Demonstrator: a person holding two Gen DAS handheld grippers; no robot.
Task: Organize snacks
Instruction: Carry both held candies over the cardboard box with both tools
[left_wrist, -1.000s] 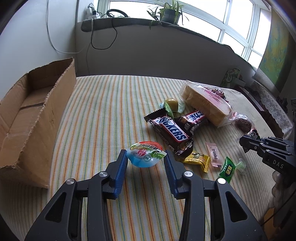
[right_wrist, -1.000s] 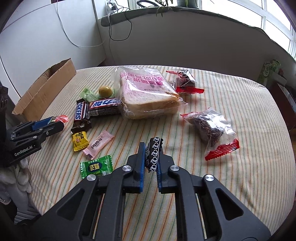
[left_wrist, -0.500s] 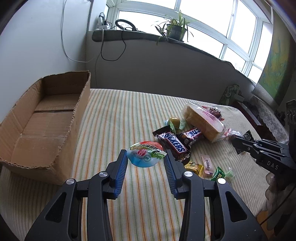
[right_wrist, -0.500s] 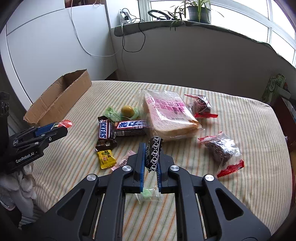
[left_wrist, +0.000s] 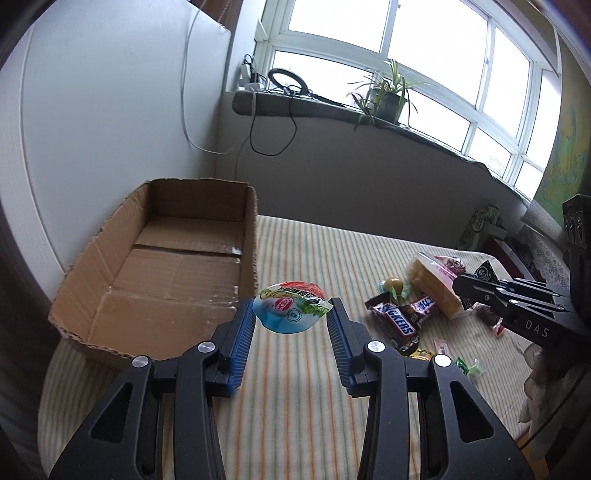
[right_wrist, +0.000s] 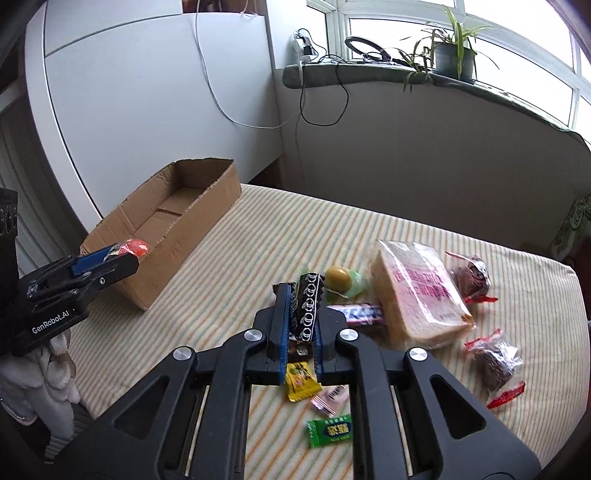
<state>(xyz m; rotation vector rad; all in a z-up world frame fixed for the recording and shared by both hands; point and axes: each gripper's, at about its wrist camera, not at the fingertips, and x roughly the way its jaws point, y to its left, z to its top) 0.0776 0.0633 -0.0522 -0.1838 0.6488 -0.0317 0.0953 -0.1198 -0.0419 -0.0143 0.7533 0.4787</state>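
My left gripper (left_wrist: 291, 314) is shut on a jelly cup (left_wrist: 290, 312) with a blue, red and green lid, held in the air next to the near right corner of an open cardboard box (left_wrist: 166, 266). It also shows in the right wrist view (right_wrist: 129, 254). My right gripper (right_wrist: 301, 310) is shut on a black snack packet with white rings (right_wrist: 308, 310), held above the snack pile. The box (right_wrist: 173, 221) stands at the table's left and looks empty.
On the striped tablecloth (left_wrist: 303, 398) lie Snickers bars (left_wrist: 399, 319), a bagged bread loaf (right_wrist: 417, 291), a yellow-green jelly (right_wrist: 338, 278), two dark red-edged packets (right_wrist: 495, 363), a yellow candy (right_wrist: 301, 380), a pink candy (right_wrist: 330, 397) and a green candy (right_wrist: 330, 430). A wall stands behind the box.
Both grippers have risen and moved left toward the box, each still holding its snack. The box now shows its bare inside in the left wrist view.
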